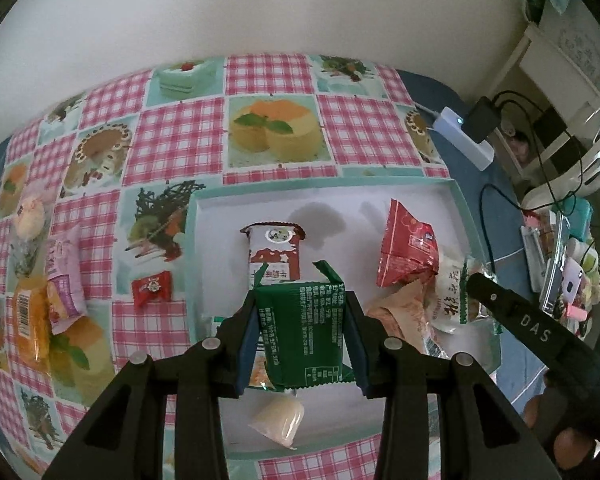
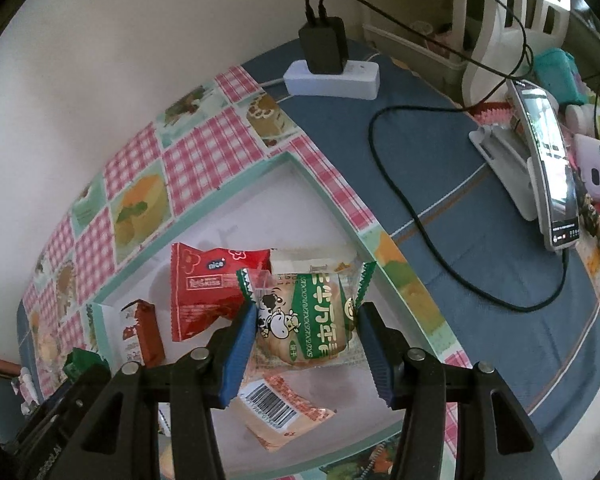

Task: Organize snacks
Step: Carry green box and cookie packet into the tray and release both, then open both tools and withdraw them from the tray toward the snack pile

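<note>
Left gripper (image 1: 302,334) clamps a green foil snack packet (image 1: 305,332) above the shallow white tray with teal rim (image 1: 380,190). Right gripper (image 2: 307,344) clamps a clear cow-print biscuit packet (image 2: 306,320) over that tray; beyond lies a red snack bag (image 2: 208,288).

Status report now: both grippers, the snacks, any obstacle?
Left gripper shut on green packet. Right gripper shut on cow-print snack. Both over tray. Nothing in the way.

Left gripper (image 1: 302,332) and right gripper (image 2: 306,338), each clamped around a packet.
</note>
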Demonstrator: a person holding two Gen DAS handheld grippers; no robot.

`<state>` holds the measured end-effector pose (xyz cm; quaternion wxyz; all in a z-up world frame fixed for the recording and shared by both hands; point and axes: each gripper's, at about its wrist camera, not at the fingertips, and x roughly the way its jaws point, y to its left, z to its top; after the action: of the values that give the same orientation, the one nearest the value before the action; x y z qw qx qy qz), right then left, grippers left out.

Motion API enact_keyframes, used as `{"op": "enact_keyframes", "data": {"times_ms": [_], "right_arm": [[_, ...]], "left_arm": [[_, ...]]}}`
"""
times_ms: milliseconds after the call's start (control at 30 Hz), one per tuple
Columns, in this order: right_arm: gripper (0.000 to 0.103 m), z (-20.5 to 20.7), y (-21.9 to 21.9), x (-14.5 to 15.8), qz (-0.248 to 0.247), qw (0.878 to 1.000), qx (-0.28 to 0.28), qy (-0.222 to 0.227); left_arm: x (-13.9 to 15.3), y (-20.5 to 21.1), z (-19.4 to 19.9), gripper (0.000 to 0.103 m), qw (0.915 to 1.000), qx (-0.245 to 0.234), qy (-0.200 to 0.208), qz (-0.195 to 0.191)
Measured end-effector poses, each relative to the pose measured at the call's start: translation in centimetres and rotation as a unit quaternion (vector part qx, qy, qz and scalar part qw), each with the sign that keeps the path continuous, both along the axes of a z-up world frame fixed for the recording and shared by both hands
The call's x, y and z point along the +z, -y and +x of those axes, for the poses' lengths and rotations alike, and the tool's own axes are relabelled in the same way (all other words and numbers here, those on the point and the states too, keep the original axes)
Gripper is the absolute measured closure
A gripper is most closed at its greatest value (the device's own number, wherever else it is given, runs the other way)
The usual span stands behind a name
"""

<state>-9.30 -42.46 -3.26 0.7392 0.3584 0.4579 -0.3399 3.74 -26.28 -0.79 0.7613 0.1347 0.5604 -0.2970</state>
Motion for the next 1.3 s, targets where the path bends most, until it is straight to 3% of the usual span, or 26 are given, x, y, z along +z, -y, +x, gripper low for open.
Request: {"op": "enact_keyframes", "data": {"times_ms": [333, 433, 500, 733, 867, 967, 1300], "right_arm": [[0.046, 0.2, -0.3, 0.2, -0.001, 1.0, 0.006, 0.0], [0.046, 0.3, -0.2, -0.1, 0.001, 1.0, 0.009, -0.006], [0.045, 0.6, -0.1, -0.5, 0.006, 1.0, 0.014, -0.019], [0.03, 0.7, -0.3, -0.3, -0.004, 1.0, 0.014, -0.024], [0.018, 0.8, -0.4, -0.3, -0.006, 1.0, 0.019, -0.019], [0.0, 1.0, -0.6, 0.2, -0.019, 0.999, 0.027, 0.0], [0.0, 2.0, -1.7, 1.1, -0.047, 0.998, 0.044, -0.005]], "left_arm": [[-0.3, 0.5, -0.4, 0.062, 1.0, -0.006, -0.001, 0.007], [-0.4, 0.5, -0.3, 0.057, 0.9999, -0.002, 0.002, 0.014], [-0.4, 0.4, -0.2, 0.039, 0.9998, -0.001, 0.004, 0.017], [-0.7, 0.0, 0.4, 0.031, 0.9993, 0.02, 0.008, 0.03], [-0.9, -0.7, 1.0, 0.009, 0.998, 0.045, 0.02, 0.039], [-1.0, -1.5, 1.7, 0.008, 0.9952, 0.073, 0.038, 0.053], [-1.3, -4.2, 3.8, 0.007, 0.9889, 0.137, 0.017, 0.054]]}}
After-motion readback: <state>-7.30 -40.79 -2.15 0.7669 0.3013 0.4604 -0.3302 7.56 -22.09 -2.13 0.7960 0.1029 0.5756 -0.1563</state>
